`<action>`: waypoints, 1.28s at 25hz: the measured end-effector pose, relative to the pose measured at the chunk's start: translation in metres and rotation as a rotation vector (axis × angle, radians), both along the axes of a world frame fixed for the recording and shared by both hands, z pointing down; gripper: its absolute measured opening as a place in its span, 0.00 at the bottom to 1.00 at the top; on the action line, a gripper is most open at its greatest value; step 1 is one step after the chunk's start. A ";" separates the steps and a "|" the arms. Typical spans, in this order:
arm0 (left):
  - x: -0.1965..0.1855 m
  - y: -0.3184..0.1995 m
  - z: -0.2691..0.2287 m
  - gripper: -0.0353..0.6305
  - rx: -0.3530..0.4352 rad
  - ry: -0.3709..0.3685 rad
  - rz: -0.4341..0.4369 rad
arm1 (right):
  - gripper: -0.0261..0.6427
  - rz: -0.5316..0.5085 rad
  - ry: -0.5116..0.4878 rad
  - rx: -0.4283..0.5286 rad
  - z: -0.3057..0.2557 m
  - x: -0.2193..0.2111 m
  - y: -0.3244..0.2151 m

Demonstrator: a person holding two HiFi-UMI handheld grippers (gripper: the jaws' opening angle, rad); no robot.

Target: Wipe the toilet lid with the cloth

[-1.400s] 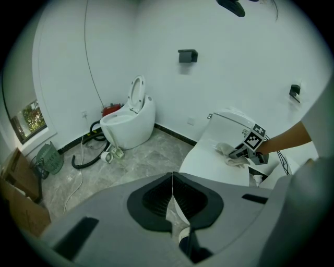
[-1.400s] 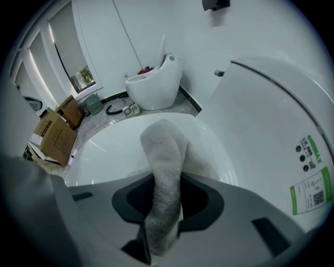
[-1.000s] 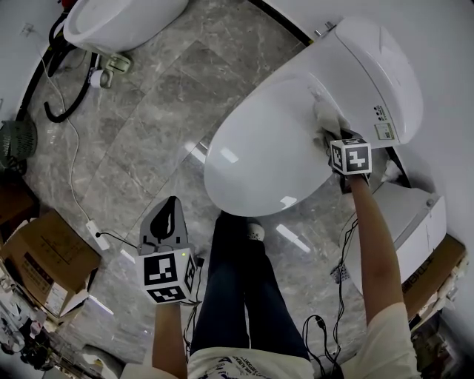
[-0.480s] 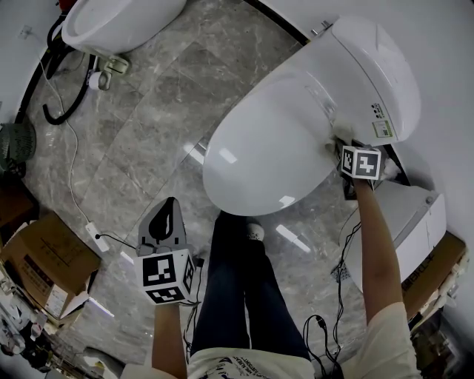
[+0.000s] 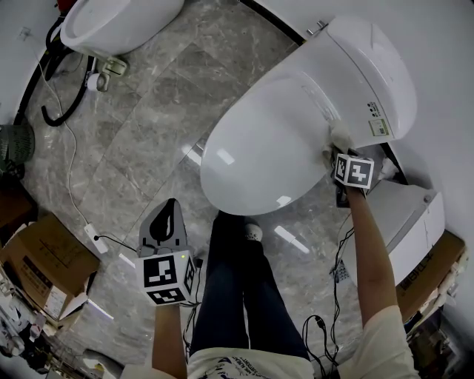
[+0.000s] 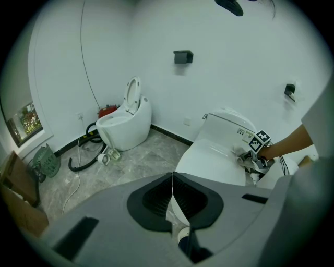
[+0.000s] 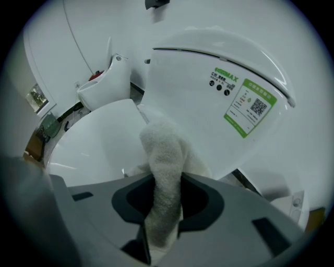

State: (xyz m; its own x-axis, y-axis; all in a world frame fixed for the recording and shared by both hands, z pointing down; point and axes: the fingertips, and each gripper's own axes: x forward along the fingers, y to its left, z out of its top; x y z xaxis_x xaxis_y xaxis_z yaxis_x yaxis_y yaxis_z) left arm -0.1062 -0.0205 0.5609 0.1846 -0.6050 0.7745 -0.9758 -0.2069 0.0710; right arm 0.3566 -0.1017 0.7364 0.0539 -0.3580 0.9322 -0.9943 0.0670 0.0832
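Note:
The white toilet's closed lid [image 5: 259, 152] fills the upper middle of the head view, with the tank part [image 5: 374, 74] behind it. My right gripper [image 5: 339, 148] is shut on a pale fluffy cloth [image 7: 164, 161], which presses on the lid's rear right edge near the hinge. The cloth [image 5: 341, 135] shows as a small wad just ahead of the marker cube. My left gripper [image 5: 167, 222] hangs low over the floor, away from the toilet, jaws closed with nothing between them. The toilet lid [image 6: 216, 161] also shows in the left gripper view.
A second toilet [image 5: 118, 22] with hoses stands at the far left. A white cable [image 5: 70, 170] runs across the grey marble floor. Cardboard boxes [image 5: 44, 259] sit at the left; a white box-like unit [image 5: 404, 222] and cables lie right of the toilet. My legs [image 5: 244, 296] stand before the bowl.
The right gripper with the cloth slid along the lid's rear right edge, first outward to the right, then slightly back up and left. The left gripper stayed put.

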 end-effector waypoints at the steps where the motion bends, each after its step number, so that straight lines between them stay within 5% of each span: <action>1: 0.000 0.000 -0.001 0.07 0.002 -0.001 0.000 | 0.19 0.022 -0.006 0.002 0.000 -0.002 0.003; 11: 0.006 0.003 -0.003 0.07 0.005 0.012 -0.015 | 0.19 0.172 0.041 0.051 0.001 -0.014 0.038; 32: 0.015 0.021 -0.008 0.07 0.013 0.022 -0.036 | 0.19 0.015 0.084 0.007 0.007 -0.085 0.103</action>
